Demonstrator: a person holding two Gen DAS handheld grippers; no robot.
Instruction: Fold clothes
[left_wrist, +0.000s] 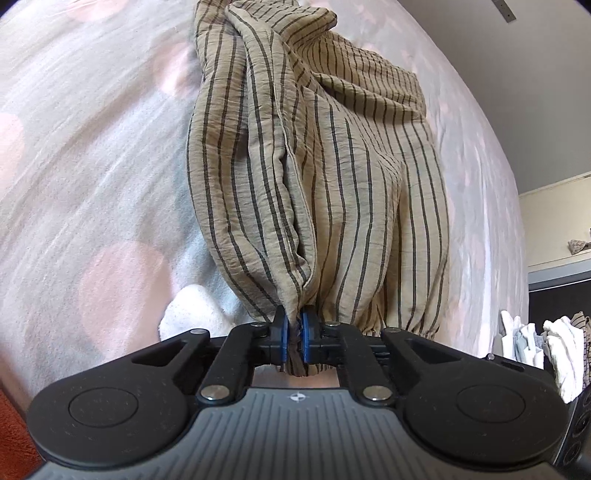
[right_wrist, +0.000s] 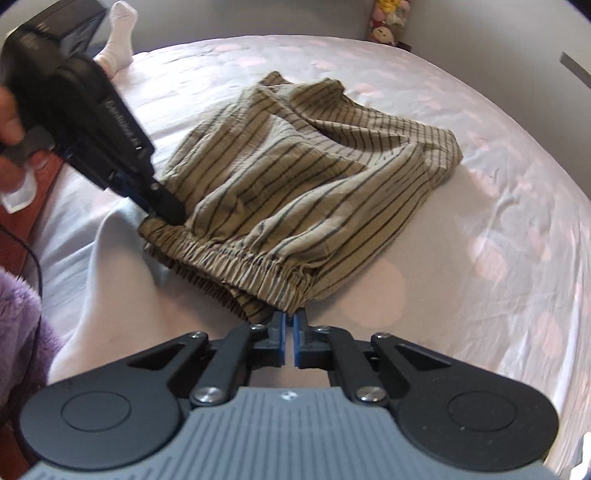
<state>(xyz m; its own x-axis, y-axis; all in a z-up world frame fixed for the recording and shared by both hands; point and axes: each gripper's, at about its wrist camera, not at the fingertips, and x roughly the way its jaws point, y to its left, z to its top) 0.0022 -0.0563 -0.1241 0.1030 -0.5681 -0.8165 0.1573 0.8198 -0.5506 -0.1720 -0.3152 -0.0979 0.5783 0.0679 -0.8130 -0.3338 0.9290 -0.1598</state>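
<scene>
striped shorts waistband clamped by left gripper and right gripper, bedsheet open beyond.

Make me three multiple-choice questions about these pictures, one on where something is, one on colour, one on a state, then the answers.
1. Where does the striped garment lie?
A. on the bed sheet
B. on a chair
C. in a basket

2. What colour are the garment's stripes?
A. red
B. dark
C. yellow

3. What are the left tongs doing?
A. standing wide open
B. holding a sock
C. pinching the garment

Answers: 1 A, it is spread on the dotted sheet; 2 B, dark lines cross tan cloth; 3 C, cloth is bunched between the blue pads.
</scene>
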